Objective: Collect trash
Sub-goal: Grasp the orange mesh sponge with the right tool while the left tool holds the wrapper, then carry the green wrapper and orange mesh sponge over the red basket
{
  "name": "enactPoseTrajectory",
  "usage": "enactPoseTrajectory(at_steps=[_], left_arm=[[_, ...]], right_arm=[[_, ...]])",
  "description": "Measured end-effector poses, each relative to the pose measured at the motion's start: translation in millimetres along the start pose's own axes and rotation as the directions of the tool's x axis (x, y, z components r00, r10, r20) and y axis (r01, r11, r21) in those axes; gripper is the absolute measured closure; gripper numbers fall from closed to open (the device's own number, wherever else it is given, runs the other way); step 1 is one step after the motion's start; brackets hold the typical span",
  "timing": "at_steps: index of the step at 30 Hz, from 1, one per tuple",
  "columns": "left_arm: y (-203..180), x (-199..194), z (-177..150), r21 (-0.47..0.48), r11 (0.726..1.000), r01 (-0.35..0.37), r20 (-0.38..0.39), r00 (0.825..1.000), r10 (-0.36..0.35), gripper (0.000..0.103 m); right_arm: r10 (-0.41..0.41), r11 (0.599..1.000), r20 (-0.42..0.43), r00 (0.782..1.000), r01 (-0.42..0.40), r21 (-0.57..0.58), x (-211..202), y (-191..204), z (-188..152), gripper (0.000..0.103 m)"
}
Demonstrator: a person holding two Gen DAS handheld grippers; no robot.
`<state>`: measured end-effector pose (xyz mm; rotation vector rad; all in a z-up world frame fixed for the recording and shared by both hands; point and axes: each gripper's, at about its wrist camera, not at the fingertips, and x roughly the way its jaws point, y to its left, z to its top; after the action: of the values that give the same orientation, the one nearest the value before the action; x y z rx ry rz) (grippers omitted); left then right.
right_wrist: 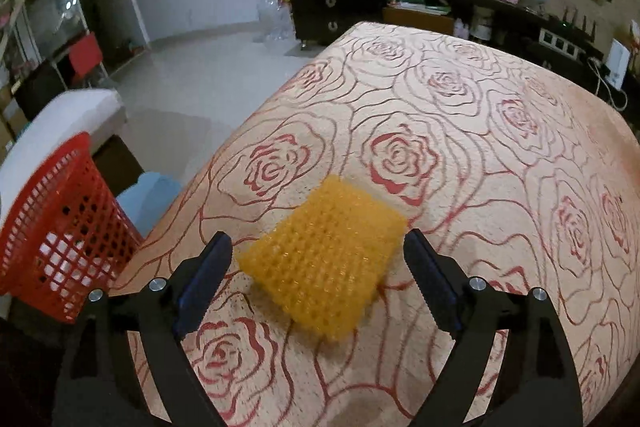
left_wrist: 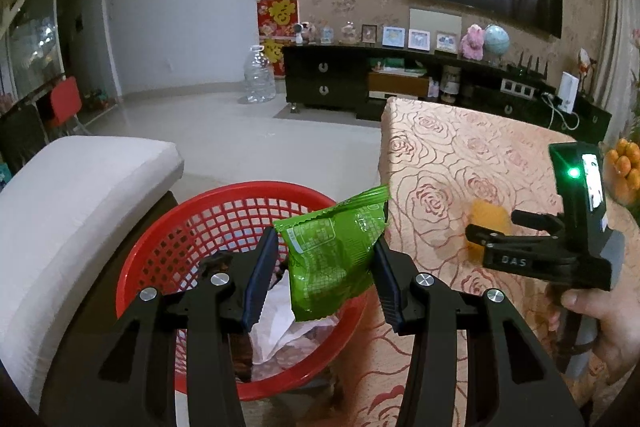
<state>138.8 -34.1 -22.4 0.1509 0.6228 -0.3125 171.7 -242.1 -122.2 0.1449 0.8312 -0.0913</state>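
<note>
Two grippers working: left gripper (left_wrist: 326,267) clamped on green wrapper (left_wrist: 334,251) above red basket (left_wrist: 160,227); right gripper (right_wrist: 318,267) jaws apart, straddling yellow foam net (right_wrist: 324,259) on rose-patterned table (right_wrist: 460,147).

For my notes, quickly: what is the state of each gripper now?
Left gripper: shut on the green wrapper, above the red basket.
Right gripper: open, jaws around the yellow foam net, not pressing it.
</note>
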Motion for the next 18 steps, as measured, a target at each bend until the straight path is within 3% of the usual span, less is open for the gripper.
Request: enactPoseTrajectory(at_steps=[3, 5, 8, 11, 18], left_arm=[[3, 0, 0, -0.002, 1.000, -0.007, -0.002, 1.000, 0.007, 0.059], [6, 1, 0, -0.008, 1.000, -0.009, -0.003, 1.000, 0.009, 0.059], [9, 1, 0, -0.019, 1.000, -0.015, -0.002, 1.000, 0.015, 0.059], [11, 0, 1, -0.026, 0.999, -0.020, 0.000, 1.000, 0.020, 0.059], [15, -6, 3, -0.043, 0.999, -0.030, 0.020, 0.999, 0.031, 0.059]], right_arm=[[-0.022, 0.999, -0.024, 0.999, 0.021, -0.034, 7, 6, -1, 0.039], [-0.020, 0.999, -0.020, 1.000, 0.019, -0.047, 6, 8, 0, 0.054], [-0.010, 0.999, -0.024, 1.000, 0.009, -0.041, 4, 8, -1, 0.065], [-0.010, 1.000, -0.023, 1.000, 0.009, -0.029, 1, 5, -4, 0.070], [0.055, 0.998, 0.038, 0.998, -0.054, -0.017, -29, 13, -1, 0.071]])
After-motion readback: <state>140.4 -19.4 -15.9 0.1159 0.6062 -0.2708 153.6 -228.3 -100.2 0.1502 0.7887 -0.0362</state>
